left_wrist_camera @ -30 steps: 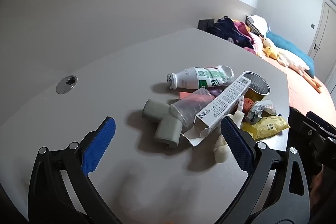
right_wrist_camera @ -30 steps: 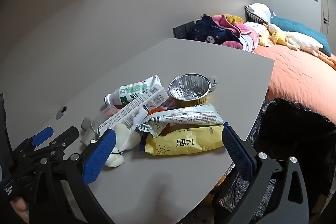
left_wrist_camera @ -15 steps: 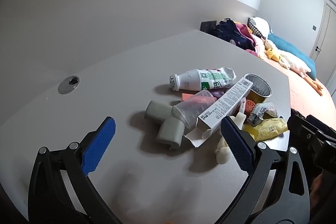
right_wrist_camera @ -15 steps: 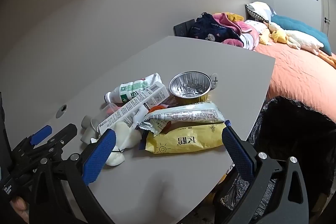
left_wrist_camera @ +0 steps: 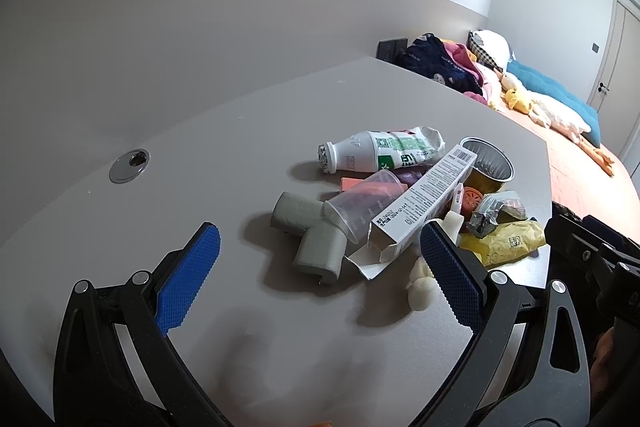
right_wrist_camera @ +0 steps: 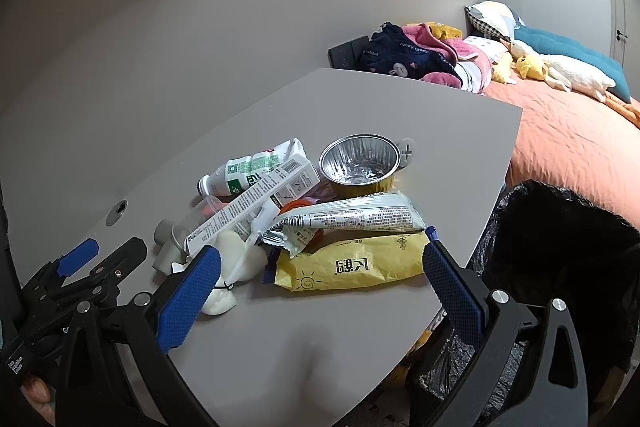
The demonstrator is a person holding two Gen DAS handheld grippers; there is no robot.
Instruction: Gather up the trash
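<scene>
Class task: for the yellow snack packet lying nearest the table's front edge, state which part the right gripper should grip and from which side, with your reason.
Probably the yellow snack packet is best pinched across its short width near the middle, coming from above and the front edge of the table. It lies flat, with its long side across the open right gripper, and the silver wrapper overlaps only its far edge.

A grey bench (right_wrist_camera: 440,115) is set against plain grey walls (right_wrist_camera: 160,27). Beyond it, to the right, an orange-covered bed (right_wrist_camera: 568,139) is piled with pillows (right_wrist_camera: 492,15).
</scene>
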